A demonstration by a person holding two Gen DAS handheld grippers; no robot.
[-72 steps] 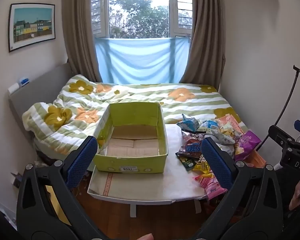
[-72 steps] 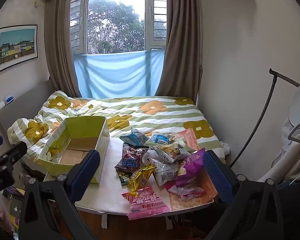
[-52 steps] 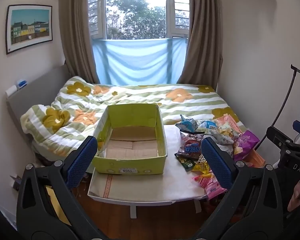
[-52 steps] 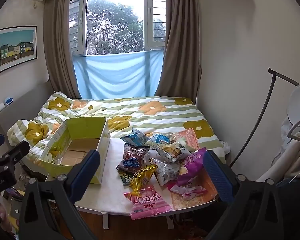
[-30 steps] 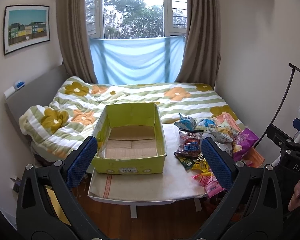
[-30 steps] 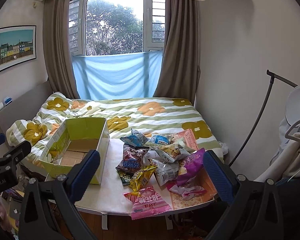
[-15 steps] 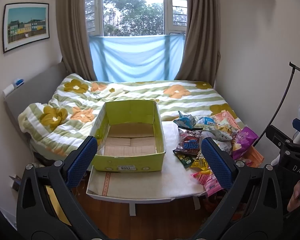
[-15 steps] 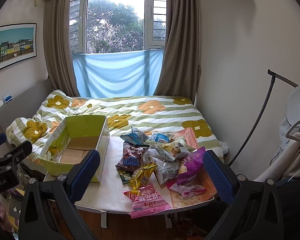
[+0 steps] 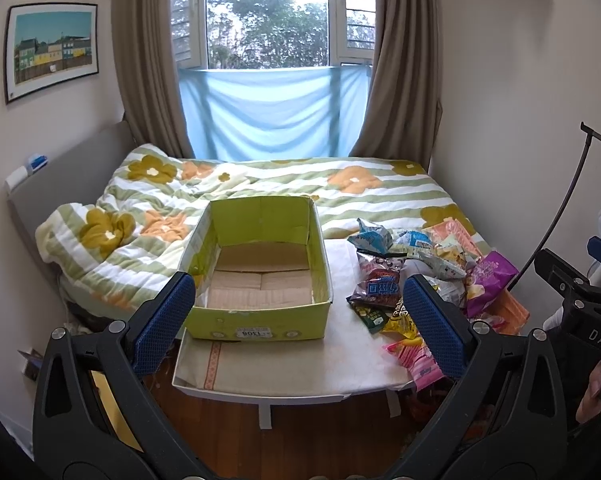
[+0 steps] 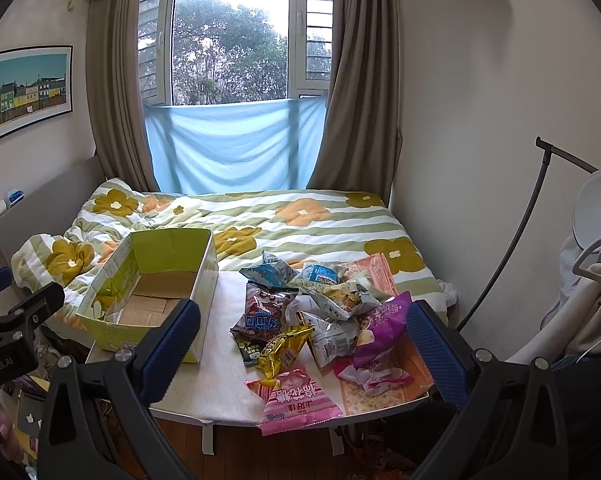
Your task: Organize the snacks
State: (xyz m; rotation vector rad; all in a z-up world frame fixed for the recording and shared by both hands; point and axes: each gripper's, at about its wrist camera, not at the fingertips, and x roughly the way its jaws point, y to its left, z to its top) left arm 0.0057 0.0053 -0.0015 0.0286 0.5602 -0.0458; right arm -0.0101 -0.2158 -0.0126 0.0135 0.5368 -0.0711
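An open, empty green cardboard box (image 9: 260, 276) (image 10: 152, 292) stands on the left part of a small white table (image 9: 284, 364) (image 10: 216, 384). A pile of snack bags (image 9: 420, 276) (image 10: 320, 312) lies on the table's right part; a pink bag (image 10: 294, 398) sits at the front edge, a purple bag (image 10: 380, 328) to the right. My left gripper (image 9: 296, 322) is open and empty, held back from the table in front of the box. My right gripper (image 10: 302, 348) is open and empty, held back in front of the snack pile.
A bed with a flowered quilt (image 9: 260, 188) lies behind the table, a window with curtains beyond it. Walls stand close on both sides. A dark metal rack (image 10: 532, 220) and hanging clothes stand to the right. Wooden floor (image 9: 300, 432) lies under the table.
Both views have shifted only slightly; the table and box sit a little lower and nearer in the left view. Both grippers stay open and empty. Nothing on the table has moved.
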